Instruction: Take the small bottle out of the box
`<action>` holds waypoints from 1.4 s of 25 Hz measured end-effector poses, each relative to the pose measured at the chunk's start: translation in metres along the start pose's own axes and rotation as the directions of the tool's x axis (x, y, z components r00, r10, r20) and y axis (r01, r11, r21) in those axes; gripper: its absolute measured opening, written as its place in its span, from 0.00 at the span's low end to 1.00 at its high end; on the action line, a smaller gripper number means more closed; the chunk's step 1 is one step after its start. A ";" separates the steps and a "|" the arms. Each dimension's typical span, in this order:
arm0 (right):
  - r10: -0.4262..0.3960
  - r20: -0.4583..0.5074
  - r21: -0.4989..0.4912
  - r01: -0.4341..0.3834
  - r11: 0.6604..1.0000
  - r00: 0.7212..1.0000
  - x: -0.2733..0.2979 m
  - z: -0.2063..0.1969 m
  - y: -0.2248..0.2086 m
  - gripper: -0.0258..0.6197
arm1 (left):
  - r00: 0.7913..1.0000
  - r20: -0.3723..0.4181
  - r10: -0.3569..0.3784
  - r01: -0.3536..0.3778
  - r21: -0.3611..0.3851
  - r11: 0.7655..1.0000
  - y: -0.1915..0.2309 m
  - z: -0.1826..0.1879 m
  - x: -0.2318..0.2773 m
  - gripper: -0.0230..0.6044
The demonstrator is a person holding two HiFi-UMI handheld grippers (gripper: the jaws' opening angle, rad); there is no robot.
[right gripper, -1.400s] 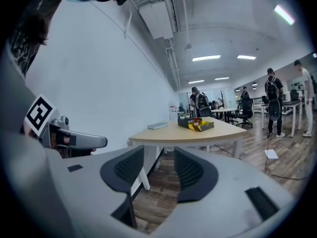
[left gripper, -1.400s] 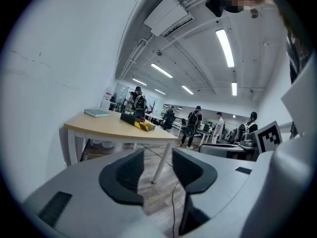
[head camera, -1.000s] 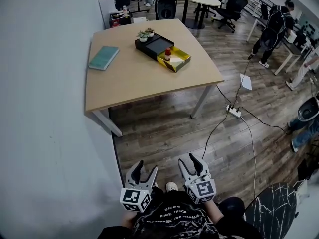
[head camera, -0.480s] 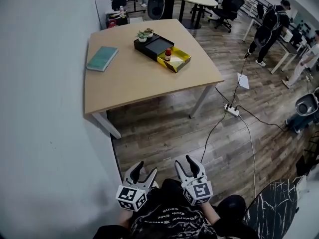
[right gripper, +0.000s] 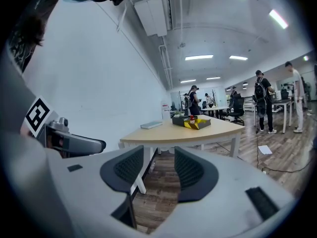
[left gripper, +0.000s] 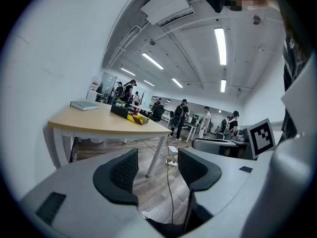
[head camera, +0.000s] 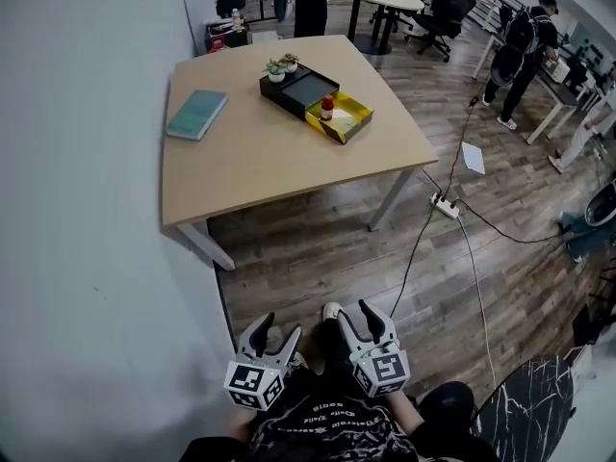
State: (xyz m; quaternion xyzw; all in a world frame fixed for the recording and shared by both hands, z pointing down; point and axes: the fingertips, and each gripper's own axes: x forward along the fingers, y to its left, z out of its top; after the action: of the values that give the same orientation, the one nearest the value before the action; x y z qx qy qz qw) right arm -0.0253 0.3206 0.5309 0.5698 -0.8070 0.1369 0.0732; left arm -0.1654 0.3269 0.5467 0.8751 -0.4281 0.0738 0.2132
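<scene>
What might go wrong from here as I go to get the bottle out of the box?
Trip: a cable runs over the floor from the power strip toward your feet.
Knock-over: the bottle stands upright in the yellow box, close to the black box; a clumsy grab may tip it.

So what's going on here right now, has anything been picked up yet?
Nothing is in hand. The person stands on the wooden floor, well short of the table, holding the left gripper and the right gripper low in front of the body, both with jaws apart and empty. The small bottle stands upright in the yellow box on the table, next to a black tray, untouched. A teal book lies apart toward the table's left side.
</scene>
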 end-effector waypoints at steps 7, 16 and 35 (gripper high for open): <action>0.045 -0.016 -0.023 -0.045 0.999 0.999 0.048 0.017 -0.033 0.36 | 0.999 0.012 0.042 -0.042 -0.007 0.999 0.015 0.026 0.044 0.44; 0.075 -0.023 -0.031 -0.076 0.997 0.997 0.112 0.037 -0.091 0.36 | 0.998 0.006 0.059 -0.059 0.000 0.998 0.027 0.054 0.123 0.44; 0.119 0.012 -0.038 -0.118 0.992 0.993 0.184 0.081 -0.209 0.36 | 0.993 0.039 0.109 -0.110 0.011 0.994 0.013 0.103 0.253 0.44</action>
State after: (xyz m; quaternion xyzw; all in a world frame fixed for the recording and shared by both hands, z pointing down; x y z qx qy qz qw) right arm 0.1115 0.0647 0.5333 0.5205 -0.8422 0.1222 0.0699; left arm -0.0234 0.0931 0.5373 0.8530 -0.4788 0.0717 0.1948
